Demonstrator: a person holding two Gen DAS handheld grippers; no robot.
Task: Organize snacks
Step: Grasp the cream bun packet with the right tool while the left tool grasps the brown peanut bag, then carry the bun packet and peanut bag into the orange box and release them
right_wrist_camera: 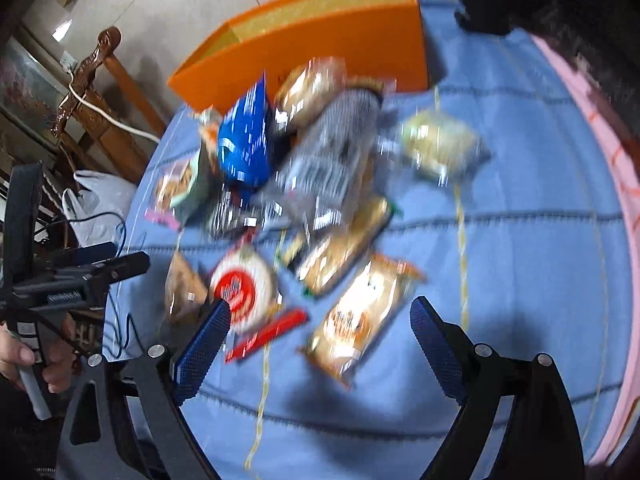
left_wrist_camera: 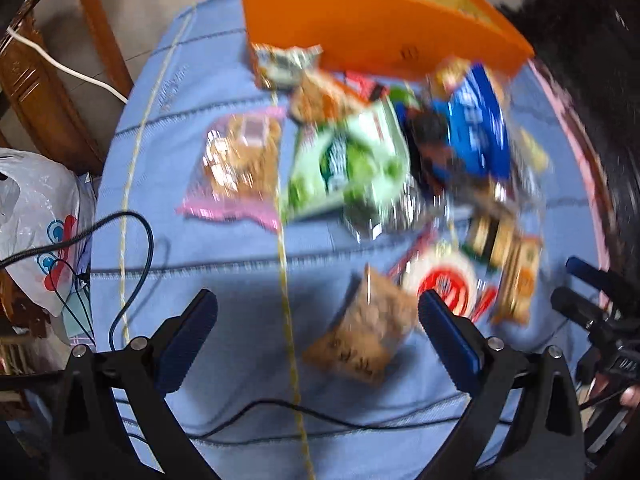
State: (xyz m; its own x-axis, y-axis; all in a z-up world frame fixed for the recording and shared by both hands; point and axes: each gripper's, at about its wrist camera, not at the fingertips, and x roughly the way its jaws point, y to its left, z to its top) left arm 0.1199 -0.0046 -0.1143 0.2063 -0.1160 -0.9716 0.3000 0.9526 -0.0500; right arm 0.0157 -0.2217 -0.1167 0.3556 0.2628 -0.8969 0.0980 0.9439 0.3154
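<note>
Blue tablecloth carries motion-blurred snack packets before an orange box.

Snack packets heaped on tablecloth, box behind them

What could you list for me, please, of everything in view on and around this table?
Box: one, orange, open top, far edge of the table.
Snack packets: a blurred heap, too smeared to count; green, blue, pink, brown, red-and-white; in front of the box.
Tablecloth: one, blue with stitched lines, covering the table.
Plastic bag: one, white, beside the table's left.
Chair: one, brown wood, a white cord over it.
Cable: black, on the cloth.
Left gripper: jaws wide, empty.
Right gripper: jaws wide, empty.
</note>
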